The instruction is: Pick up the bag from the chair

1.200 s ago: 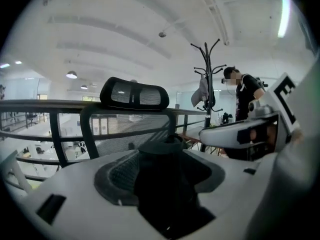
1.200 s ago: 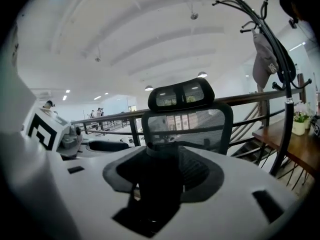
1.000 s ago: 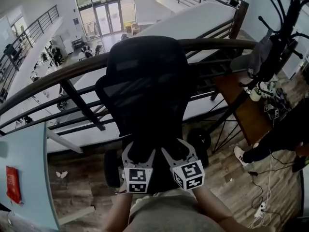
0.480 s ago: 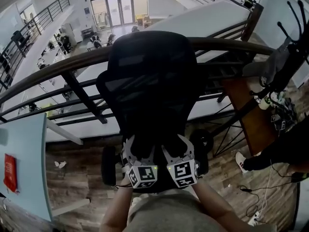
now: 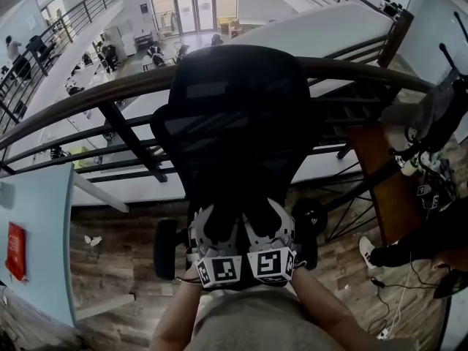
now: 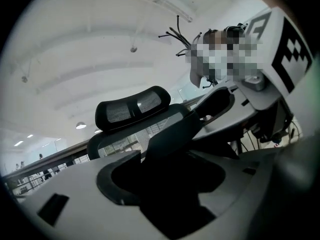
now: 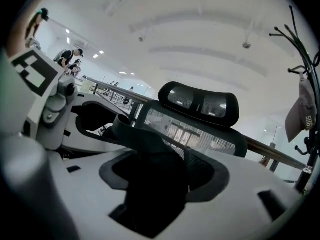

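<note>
A black mesh office chair (image 5: 234, 115) stands before the railing, its backrest and headrest (image 7: 200, 101) rising above both grippers. The bag is dark fabric lying low on the seat, hard to tell from the black chair in the head view. Its strap (image 6: 172, 131) runs up from between the left gripper's jaws. In the right gripper view the bag strap (image 7: 132, 129) loops up and to the left. My left gripper (image 5: 212, 224) and right gripper (image 5: 267, 221) sit side by side at the seat, each shut on the bag's dark fabric.
A dark curved railing (image 5: 73, 104) runs behind the chair, with a drop to a lower floor beyond. A coat rack (image 5: 439, 115) and a wooden table (image 5: 380, 174) stand at the right, beside a person's shoe (image 5: 368, 248). A light-blue table (image 5: 36, 232) is at the left.
The two grippers have drawn closer together at the chair seat, until their marker cubes sit almost side by side. The head view has shifted slightly.
</note>
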The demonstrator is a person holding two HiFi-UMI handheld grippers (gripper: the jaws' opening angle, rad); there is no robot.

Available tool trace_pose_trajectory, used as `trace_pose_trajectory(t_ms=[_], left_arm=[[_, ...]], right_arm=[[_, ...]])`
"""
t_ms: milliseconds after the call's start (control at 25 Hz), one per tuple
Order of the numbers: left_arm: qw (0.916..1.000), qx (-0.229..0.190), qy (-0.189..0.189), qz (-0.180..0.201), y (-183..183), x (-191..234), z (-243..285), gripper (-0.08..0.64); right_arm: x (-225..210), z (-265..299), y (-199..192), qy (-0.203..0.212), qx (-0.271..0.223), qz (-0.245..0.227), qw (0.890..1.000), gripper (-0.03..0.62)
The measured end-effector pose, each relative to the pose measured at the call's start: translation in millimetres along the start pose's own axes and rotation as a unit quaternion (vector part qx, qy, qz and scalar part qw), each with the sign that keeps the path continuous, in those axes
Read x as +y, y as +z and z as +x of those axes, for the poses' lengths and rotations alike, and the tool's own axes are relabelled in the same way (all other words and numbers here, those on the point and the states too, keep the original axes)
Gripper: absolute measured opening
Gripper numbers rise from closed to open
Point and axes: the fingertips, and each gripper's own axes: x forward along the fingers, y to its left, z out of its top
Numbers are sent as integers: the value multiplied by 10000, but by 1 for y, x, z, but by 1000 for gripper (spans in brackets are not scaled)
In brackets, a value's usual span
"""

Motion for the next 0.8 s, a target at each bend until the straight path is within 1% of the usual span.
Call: trace_pose_trajectory(t_ms=[120,240,400,480,520,640,800], left_arm=[[9999,-134,22,-35,10,1,1,232],[9995,-285,84,-147,20,6,3,218],[9976,-437,331,-422,29,21,6,174],[9958,-428,510,-621,29,31,9,127],[9950,-414,560,-718,28,34,11,122],[9940,-409,569,-846,29,38,16,110],[9926,-442,575,-973,35,42,21,76]], right_arm=[[-3,5,9,73,-177,74,9998,225],[-5,9,19,169,-323,145,9992,222],[-3,14,33,399,-436,277,9979,184],[-1,17,37,487,-469,272,9973,179],[0,19,39,505,-496,251,9972,167],[3,27,44,600,-558,257,9963,120],[0,36,46,552,-539,482,9959,93]])
